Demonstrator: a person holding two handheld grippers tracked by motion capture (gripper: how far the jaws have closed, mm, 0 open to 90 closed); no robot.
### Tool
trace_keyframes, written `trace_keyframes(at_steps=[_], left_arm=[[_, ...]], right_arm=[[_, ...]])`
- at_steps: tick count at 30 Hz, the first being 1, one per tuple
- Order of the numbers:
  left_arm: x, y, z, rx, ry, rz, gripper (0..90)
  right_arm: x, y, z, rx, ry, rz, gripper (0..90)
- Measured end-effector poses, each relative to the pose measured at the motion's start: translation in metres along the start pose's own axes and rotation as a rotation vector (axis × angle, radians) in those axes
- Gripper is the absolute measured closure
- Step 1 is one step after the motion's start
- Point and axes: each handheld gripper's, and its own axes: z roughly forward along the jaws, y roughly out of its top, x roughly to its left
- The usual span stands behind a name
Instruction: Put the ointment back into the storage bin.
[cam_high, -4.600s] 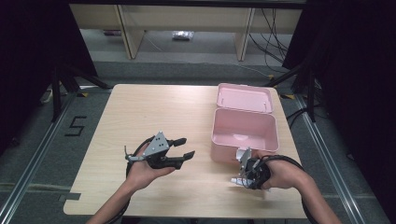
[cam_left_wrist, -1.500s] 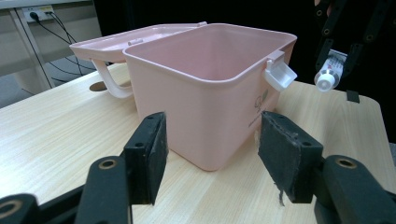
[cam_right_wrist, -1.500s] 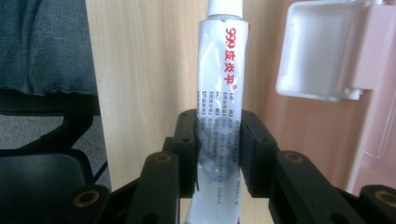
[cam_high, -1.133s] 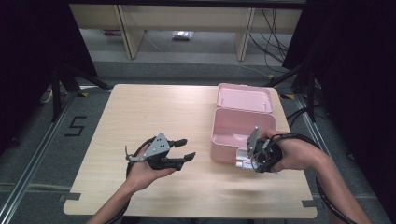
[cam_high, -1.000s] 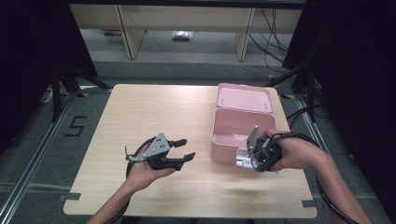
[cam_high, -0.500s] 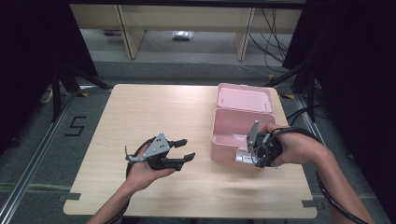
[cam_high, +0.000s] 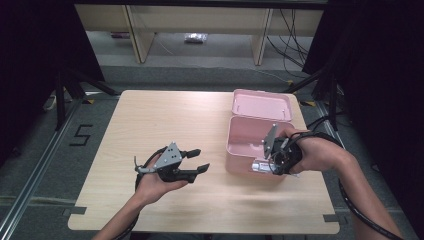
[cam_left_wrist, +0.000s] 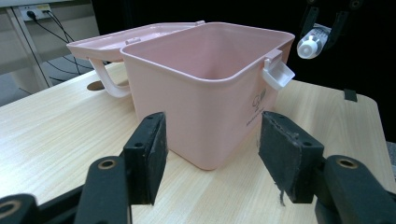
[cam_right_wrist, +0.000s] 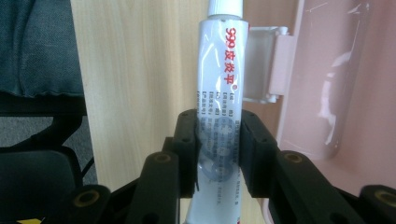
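An open pink plastic box (cam_high: 235, 145) stands on the right half of the table, its lid (cam_high: 262, 105) folded back behind it. My right gripper (cam_high: 272, 162) is shut on a white ointment tube (cam_high: 259, 166) with red print, held at the box's front right corner. In the right gripper view the tube (cam_right_wrist: 223, 70) runs up between the jaws (cam_right_wrist: 219, 154), cap end away from me, beside the box's latch (cam_right_wrist: 266, 65). My left gripper (cam_high: 200, 160) rests open left of the box, nothing between its jaws (cam_left_wrist: 212, 154). It faces the box (cam_left_wrist: 205, 93), with the tube (cam_left_wrist: 312, 42) beyond.
The wooden table (cam_high: 165, 115) has bare room on its left and far side. The box's white handle (cam_left_wrist: 105, 79) hangs by the lid. Dark curtains flank the table, and shelving with cables stands behind it.
My right hand has carried the tube from the table's front edge up to the box's front right corner, shifting slightly in the last second. The left gripper has stayed put.
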Motion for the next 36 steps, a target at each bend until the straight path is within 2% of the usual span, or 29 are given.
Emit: trace_keyframes(at_steps=[2, 3, 4, 5, 7, 9, 10, 12, 14, 16, 18, 19, 21, 23, 25, 27, 29, 31, 34, 35, 36], left_arm=[[0.000, 0.000, -0.001, 0.010, 0.004, 0.002, 41.4], [0.000, 0.000, -0.001, 0.011, 0.004, 0.004, 41.3], [0.000, 0.000, -0.001, 0.011, 0.004, 0.003, 41.3], [0.000, 0.000, -0.001, 0.010, 0.004, 0.002, 41.3], [0.000, 0.001, -0.001, 0.010, 0.004, 0.003, 41.3], [0.000, 0.001, -0.001, 0.011, 0.003, 0.004, 41.3], [0.000, 0.001, -0.001, 0.012, 0.003, 0.004, 41.3], [0.000, 0.001, -0.001, 0.011, 0.005, 0.003, 41.3], [0.000, 0.000, -0.001, 0.009, 0.005, 0.001, 41.3], [0.000, 0.000, -0.001, 0.010, 0.004, 0.001, 41.3], [0.000, 0.000, -0.001, 0.010, 0.004, 0.001, 41.3], [0.000, 0.000, -0.001, 0.010, 0.005, 0.001, 41.3], [0.000, 0.000, -0.002, 0.011, 0.006, 0.001, 41.3], [0.001, 0.000, -0.002, 0.011, 0.008, -0.001, 41.3], [0.001, 0.000, -0.002, 0.012, 0.009, 0.004, 41.3], [0.001, -0.001, -0.001, 0.001, 0.004, -0.006, 41.3], [0.001, -0.001, -0.002, 0.013, 0.010, -0.003, 41.3], [0.001, -0.001, -0.002, 0.014, 0.010, -0.001, 41.3], [0.001, -0.001, -0.002, 0.014, 0.011, 0.000, 41.3], [0.001, -0.002, -0.002, 0.015, 0.011, 0.000, 41.3], [0.001, -0.002, -0.002, 0.014, 0.012, -0.003, 41.3]], right_arm=[[-0.001, 0.001, -0.001, -0.006, -0.008, -0.005, 71.6], [-0.001, 0.000, -0.002, 0.005, -0.004, 0.012, 71.6], [-0.003, 0.001, -0.002, -0.003, -0.008, -0.024, 71.6], [-0.005, 0.001, -0.003, -0.015, -0.008, -0.032, 71.6], [-0.004, 0.001, -0.004, 0.003, -0.010, 0.012, 71.6], [-0.006, 0.001, -0.004, -0.010, -0.011, 0.007, 71.6], [-0.009, 0.001, -0.004, -0.007, -0.003, -0.022, 71.6], [-0.009, 0.001, -0.005, -0.007, -0.016, -0.003, 71.6], [-0.011, 0.002, -0.007, -0.001, -0.014, -0.015, 71.6], [-0.012, 0.002, -0.008, 0.000, -0.009, 0.011, 71.6], [-0.016, 0.003, -0.008, -0.016, -0.013, -0.029, 71.6], [-0.015, 0.003, -0.009, -0.005, -0.012, -0.012, 71.6], [-0.018, 0.003, -0.009, -0.002, -0.014, -0.031, 71.6], [-0.017, 0.003, -0.010, 0.007, -0.016, 0.017, 71.6], [-0.020, 0.003, -0.010, -0.010, -0.023, -0.007, 71.6], [-0.019, 0.003, -0.011, 0.011, -0.016, 0.027, 71.6], [-0.025, 0.004, -0.010, -0.004, -0.019, -0.031, 71.6], [-0.023, 0.003, -0.011, 0.001, -0.023, 0.013, 71.6], [-0.028, 0.004, -0.011, -0.004, -0.018, -0.015, 71.6], [-0.029, 0.004, -0.011, -0.005, -0.034, -0.027, 71.6], [-0.027, 0.003, -0.012, 0.016, -0.021, 0.031, 71.6]])
